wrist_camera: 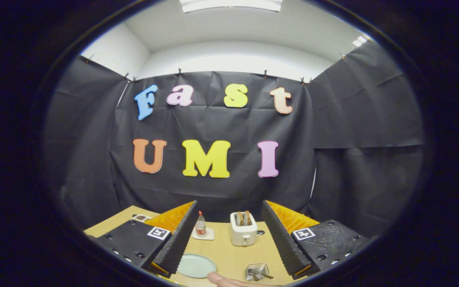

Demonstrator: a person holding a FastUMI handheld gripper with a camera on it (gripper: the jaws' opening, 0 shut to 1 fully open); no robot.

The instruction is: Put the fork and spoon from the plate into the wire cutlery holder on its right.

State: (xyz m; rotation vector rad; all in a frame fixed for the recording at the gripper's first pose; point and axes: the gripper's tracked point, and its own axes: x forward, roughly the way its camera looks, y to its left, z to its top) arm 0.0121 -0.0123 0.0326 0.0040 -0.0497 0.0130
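Between my gripper's [229,247] wide-apart, empty fingers lie the pale green plate [196,265] at lower left and the wire cutlery holder [256,271], holding the cutlery, to its right. Beyond them a toaster [243,233] and small bottle [201,225] stand on the surface [229,255].

I find no readable words or numbers on my gripper [228,204]. Its two wide-apart fingers [173,247] each carry a square black-and-white coded tag [158,232]. The bottle [201,225] label is too small to read.
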